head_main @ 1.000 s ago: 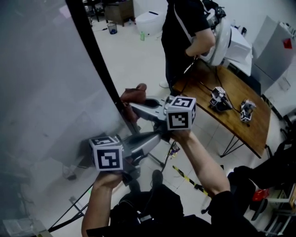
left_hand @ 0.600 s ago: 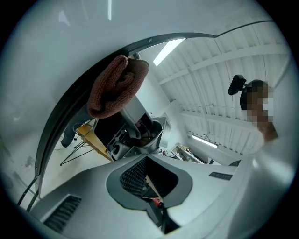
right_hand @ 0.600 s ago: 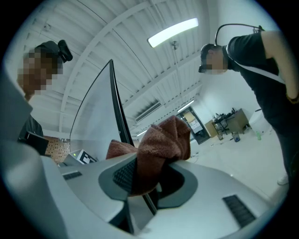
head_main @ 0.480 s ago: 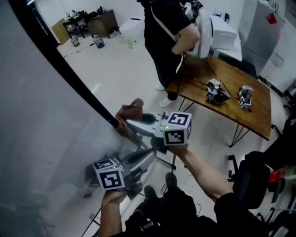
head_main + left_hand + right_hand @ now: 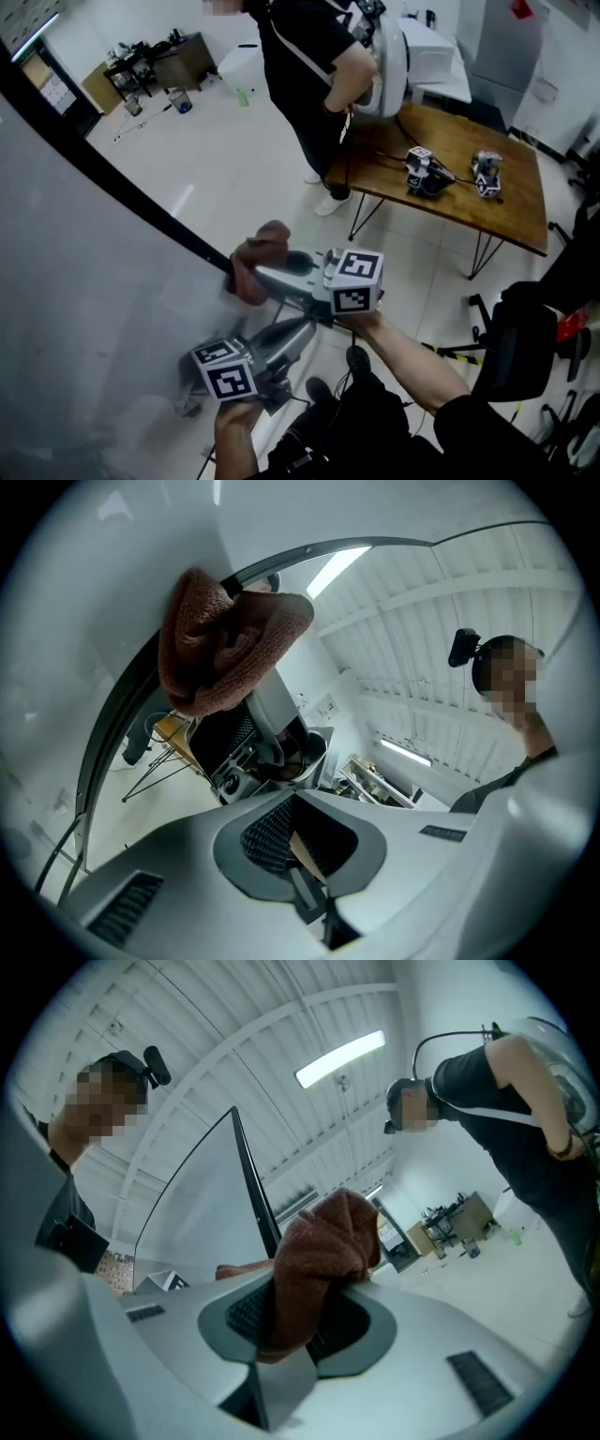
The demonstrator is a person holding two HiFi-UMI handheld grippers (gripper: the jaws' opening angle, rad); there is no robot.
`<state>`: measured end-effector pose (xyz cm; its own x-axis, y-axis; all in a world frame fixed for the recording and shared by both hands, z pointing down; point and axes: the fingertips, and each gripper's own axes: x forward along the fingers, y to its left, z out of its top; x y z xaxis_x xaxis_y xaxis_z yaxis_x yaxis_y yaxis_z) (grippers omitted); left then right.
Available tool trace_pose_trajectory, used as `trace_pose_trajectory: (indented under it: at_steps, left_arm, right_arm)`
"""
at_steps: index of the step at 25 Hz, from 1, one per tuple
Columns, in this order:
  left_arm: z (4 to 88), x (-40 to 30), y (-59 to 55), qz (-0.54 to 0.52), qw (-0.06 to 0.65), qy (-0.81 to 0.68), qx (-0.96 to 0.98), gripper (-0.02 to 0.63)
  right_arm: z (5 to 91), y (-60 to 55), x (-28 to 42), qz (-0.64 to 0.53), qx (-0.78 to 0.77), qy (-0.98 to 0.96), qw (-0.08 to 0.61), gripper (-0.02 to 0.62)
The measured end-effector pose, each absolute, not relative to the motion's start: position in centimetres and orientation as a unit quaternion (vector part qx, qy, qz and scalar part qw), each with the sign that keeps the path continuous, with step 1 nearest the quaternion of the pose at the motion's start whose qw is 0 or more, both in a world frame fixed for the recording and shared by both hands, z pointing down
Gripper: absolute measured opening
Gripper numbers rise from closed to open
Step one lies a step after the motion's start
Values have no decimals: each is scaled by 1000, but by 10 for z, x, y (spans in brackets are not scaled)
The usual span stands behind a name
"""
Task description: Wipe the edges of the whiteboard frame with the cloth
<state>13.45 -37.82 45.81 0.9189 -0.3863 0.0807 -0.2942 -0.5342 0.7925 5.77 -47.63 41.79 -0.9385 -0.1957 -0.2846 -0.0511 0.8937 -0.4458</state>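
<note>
Between the right gripper's [image 5: 298, 1312] jaws, the cloth [image 5: 323, 1241] is rough, nubbly brown terry. Just beyond them the whiteboard frame [image 5: 251, 1185] is smooth black and the board [image 5: 197, 1222] glossy. The gripper's shell is matt grey plastic, and its pads [image 5: 243, 1316] are ribbed black.

Cool, even light comes from the ceiling; a strip lamp [image 5: 339, 1058] burns brightest in the right gripper view. The whiteboard [image 5: 84, 309] reads hazy grey, and the floor [image 5: 253, 141] carries soft glare. Both gripper views bend strongly and go black at the corners.
</note>
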Motion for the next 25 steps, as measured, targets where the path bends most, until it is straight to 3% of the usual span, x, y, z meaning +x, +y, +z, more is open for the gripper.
trace_pose_trajectory:
  at_steps: [25]
  left_arm:
    - [502, 129, -361, -19, 462, -197, 864, -12]
  right_arm:
    - [518, -469, 51, -282, -110, 947, 104, 112]
